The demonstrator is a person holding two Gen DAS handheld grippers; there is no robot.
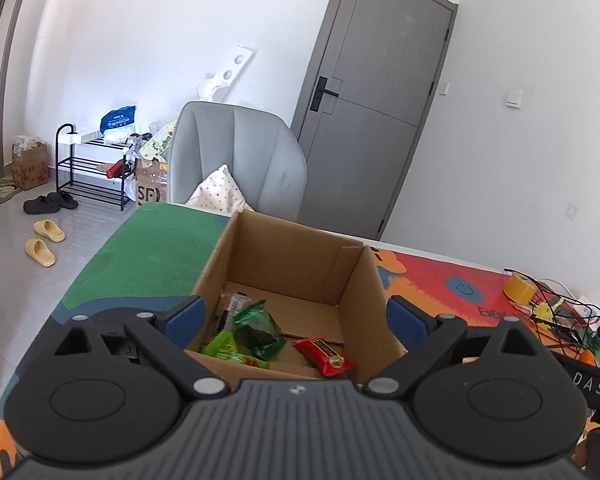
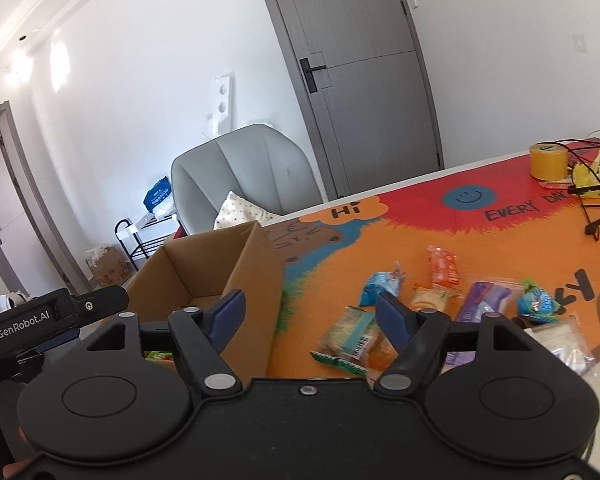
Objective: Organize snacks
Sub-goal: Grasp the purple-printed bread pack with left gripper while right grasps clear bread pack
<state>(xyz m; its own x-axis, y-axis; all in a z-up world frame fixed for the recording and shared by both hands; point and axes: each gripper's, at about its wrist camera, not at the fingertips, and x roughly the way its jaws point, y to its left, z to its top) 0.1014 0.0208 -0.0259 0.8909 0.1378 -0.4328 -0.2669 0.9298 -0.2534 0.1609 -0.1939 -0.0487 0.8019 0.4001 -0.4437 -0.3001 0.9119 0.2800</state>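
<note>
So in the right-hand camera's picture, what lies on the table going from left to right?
Cardboard box → clear packet with a barcode → blue snack packet → orange packet → purple packet → blue-green packet → yellow tape roll, farther back.

The open cardboard box (image 1: 300, 280) sits upright on the worktop, flaps off or folded in. Inside on its floor: a red wrapped bar (image 1: 324, 354), a dark green packet (image 1: 260, 330) and a bright lime green one (image 1: 224, 348), all lying flat near the front wall. Just right of the box, loose snacks are scattered: a blue packet (image 2: 380, 286), an orange one (image 2: 444, 266), a purple pouch (image 2: 480, 304), and what looks like a cracker pack (image 2: 350, 336).
</note>
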